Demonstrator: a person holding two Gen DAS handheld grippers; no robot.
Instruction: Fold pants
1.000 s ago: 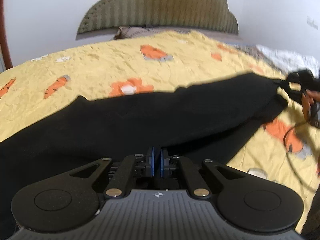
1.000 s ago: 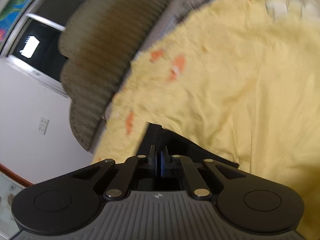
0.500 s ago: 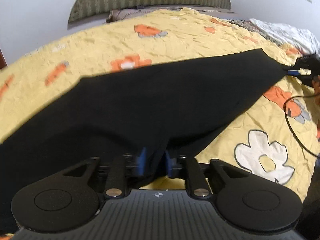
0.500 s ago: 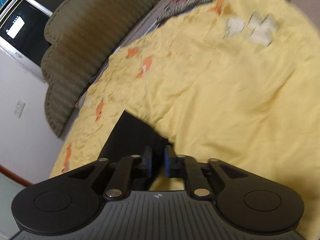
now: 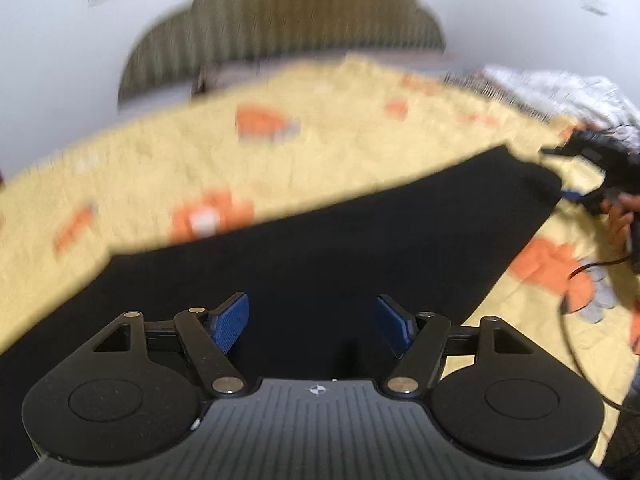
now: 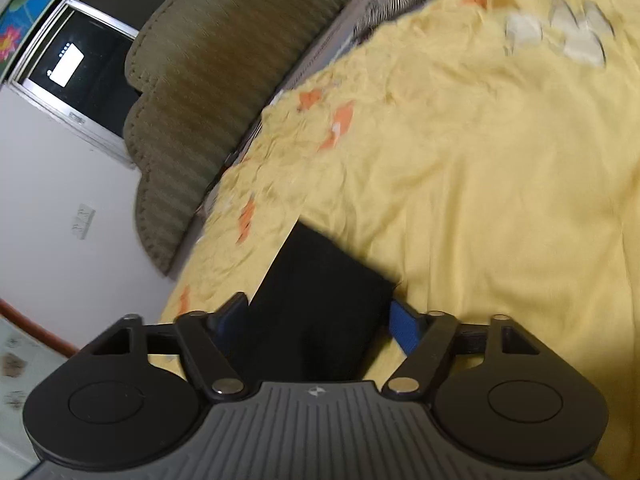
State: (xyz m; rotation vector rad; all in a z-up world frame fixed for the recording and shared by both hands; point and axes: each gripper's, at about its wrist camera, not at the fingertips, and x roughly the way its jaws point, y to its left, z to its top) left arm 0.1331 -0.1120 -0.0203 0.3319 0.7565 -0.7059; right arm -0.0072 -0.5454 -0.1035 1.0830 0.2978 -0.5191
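The black pants [image 5: 320,240] lie flat as a long folded band across the yellow bedspread [image 5: 160,168], far edge straight, with wide bare quilt beyond up to the headboard [image 5: 288,28]. The left gripper [image 5: 313,320] has just been opening; its blue pads [image 5: 230,322] stand wide over the cloth, gripping nothing. The right gripper [image 6: 316,320] has likewise just been opening, jaws spread either side of the pants' end [image 6: 320,292], and a cable [image 5: 576,312] trails near that end

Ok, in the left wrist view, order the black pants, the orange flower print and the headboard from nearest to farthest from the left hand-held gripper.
1. Black pants, directly under the left hand-held gripper.
2. Orange flower print, beyond the pants' far edge, left of centre.
3. Headboard, at the far end against the wall.
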